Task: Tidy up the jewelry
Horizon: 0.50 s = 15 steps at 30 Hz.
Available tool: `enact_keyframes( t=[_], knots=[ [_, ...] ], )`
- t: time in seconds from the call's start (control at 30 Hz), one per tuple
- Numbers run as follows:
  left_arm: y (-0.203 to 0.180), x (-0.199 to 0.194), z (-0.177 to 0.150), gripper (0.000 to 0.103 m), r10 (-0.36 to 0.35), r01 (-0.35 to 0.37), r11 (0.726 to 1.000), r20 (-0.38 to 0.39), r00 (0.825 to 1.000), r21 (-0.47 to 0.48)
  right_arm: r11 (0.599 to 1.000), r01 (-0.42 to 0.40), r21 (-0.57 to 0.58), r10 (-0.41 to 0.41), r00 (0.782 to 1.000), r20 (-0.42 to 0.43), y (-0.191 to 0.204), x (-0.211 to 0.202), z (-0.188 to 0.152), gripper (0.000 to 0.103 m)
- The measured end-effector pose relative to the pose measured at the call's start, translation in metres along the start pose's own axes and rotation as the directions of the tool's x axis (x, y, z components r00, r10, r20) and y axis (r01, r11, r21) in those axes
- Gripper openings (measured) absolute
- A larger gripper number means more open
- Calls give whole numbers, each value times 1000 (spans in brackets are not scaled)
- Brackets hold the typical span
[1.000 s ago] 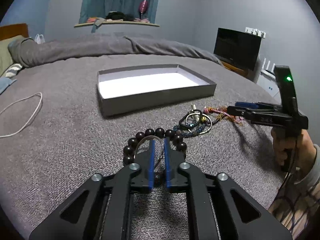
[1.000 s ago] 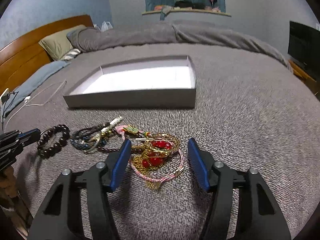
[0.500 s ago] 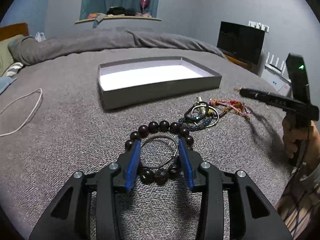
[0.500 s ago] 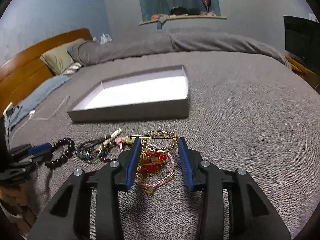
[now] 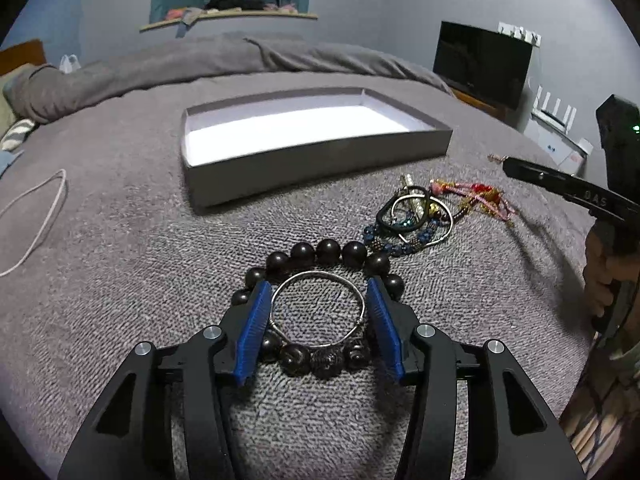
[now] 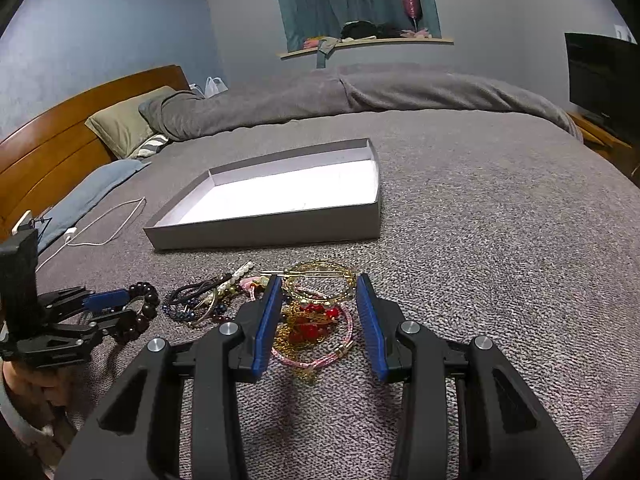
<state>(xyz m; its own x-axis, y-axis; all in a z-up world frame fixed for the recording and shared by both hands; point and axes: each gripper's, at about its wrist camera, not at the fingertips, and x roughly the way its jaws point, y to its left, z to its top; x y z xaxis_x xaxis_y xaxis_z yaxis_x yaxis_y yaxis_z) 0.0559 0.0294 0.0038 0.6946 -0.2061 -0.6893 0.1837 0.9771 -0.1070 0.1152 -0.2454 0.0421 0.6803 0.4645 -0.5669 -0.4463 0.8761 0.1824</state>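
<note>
A pile of jewelry lies on the grey bed in front of a shallow grey box [image 5: 320,160] with a white floor. My left gripper [image 5: 318,302] is open, its blue pads either side of a thin silver bangle [image 5: 318,308] that lies inside a dark wooden bead bracelet [image 5: 328,250]. My right gripper [image 6: 318,296] is open, low over a gold hoop [image 6: 320,286], red beads [image 6: 316,318] and a pink cord bracelet [image 6: 316,356]. Dark hair ties and blue beads [image 5: 412,220] lie between the two piles.
A white cable [image 5: 36,216] lies on the bed at the left. Pillows and a wooden headboard [image 6: 52,148] are at far left in the right wrist view. A TV [image 5: 482,62] stands beyond the bed's right side. The box [image 6: 280,200] is empty.
My left gripper opened from nearly shut and now straddles the silver bangle. My right gripper narrowed, then stayed open as it moved forward over the gold and red pile.
</note>
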Motion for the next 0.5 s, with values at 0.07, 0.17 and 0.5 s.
enact_keyframes(
  t=[0.07,0.17,0.5],
  knots=[
    [3,3,1,50,-16,16,1000,-17,1000,-11,1000,-1,1,1,1000,2,1,0,0,38],
    [0,1,0,44,-5,5,1000,-11,1000,4,1000,-1,2,1,1000,5,1,-1,-1,38],
    [-10,-18,-2,7,17,-21,999,77,997,50,1000,-3,11,3,1000,23,-2,-5,0,38]
  ],
)
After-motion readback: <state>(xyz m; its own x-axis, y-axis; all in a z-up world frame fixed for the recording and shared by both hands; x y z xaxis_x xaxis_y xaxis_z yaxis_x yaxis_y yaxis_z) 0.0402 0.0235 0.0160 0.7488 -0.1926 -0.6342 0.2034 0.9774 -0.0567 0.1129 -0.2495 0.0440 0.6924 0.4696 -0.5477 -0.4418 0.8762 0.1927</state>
